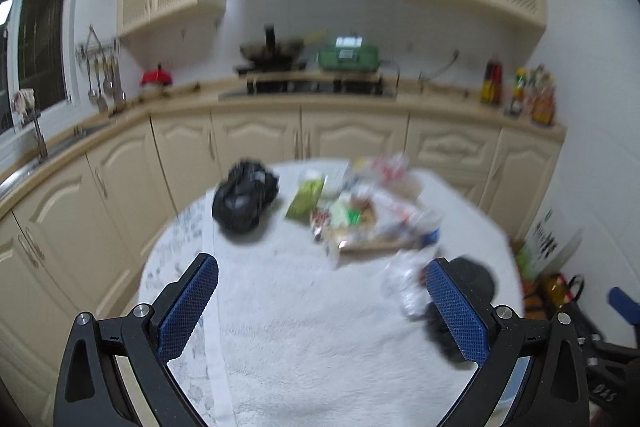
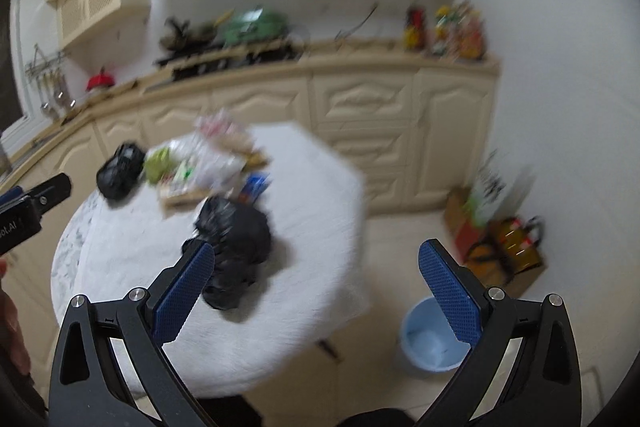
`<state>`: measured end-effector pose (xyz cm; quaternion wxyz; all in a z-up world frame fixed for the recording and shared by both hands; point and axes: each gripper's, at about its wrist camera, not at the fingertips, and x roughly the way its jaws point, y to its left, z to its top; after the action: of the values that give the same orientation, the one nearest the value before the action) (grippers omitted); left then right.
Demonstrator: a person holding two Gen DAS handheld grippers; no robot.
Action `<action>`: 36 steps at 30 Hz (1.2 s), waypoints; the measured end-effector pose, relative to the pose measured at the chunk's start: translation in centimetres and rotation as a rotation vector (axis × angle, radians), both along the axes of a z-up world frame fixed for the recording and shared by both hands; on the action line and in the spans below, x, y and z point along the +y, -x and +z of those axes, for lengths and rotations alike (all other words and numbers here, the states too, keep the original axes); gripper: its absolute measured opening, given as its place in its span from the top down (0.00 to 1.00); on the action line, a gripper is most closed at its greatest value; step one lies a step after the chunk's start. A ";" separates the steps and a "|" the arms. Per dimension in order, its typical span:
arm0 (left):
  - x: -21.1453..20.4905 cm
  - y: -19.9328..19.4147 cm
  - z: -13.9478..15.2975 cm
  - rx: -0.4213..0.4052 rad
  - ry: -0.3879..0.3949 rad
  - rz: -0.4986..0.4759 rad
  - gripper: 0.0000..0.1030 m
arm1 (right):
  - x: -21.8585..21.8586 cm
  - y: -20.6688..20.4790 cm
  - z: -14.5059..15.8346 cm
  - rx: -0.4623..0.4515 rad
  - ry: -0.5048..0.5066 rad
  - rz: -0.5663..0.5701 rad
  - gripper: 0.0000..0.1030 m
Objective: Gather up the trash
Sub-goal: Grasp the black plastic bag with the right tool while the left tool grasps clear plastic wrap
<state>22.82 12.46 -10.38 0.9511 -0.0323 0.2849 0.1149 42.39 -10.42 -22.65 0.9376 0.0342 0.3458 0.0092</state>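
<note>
A round table with a white fluffy cloth point(image 1: 304, 307) carries a pile of wrappers and packets point(image 1: 360, 211), a far black bag point(image 1: 244, 199) and a near black bag point(image 1: 476, 283). My left gripper point(image 1: 320, 303) is open and empty above the cloth. In the right wrist view, my right gripper point(image 2: 316, 287) is open and empty above the table's right edge point(image 2: 344, 227). The near black bag point(image 2: 236, 247) lies by its left finger, the far bag point(image 2: 120, 171) and the pile point(image 2: 200, 163) beyond. A light blue bin point(image 2: 430, 343) stands on the floor below. Both views are blurred.
Cream kitchen cabinets point(image 1: 352, 139) run behind the table, with a stove, wok point(image 1: 272, 51) and green appliance point(image 1: 348, 55) on the counter. Bottles point(image 1: 520, 91) stand at the counter's right end. Boxes and a bag point(image 2: 500, 239) sit on the floor by the wall.
</note>
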 end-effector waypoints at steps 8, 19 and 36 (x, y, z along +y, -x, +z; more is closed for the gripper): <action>0.9 -8.5 -2.9 0.153 -0.027 0.007 0.01 | 4.8 -7.7 -7.3 0.181 -0.052 0.109 0.00; -1.4 -18.1 -5.0 0.228 0.022 -0.081 0.00 | 0.5 -8.0 -7.3 0.132 -0.240 0.190 0.25; -0.7 -29.6 -9.9 0.355 0.080 -0.128 0.84 | -3.8 -9.1 -7.7 0.088 -0.283 0.148 0.26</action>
<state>52.41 11.73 -20.30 0.8893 -0.0309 0.4540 0.0466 51.47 -14.19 -30.31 0.9041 0.1407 0.3835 0.1254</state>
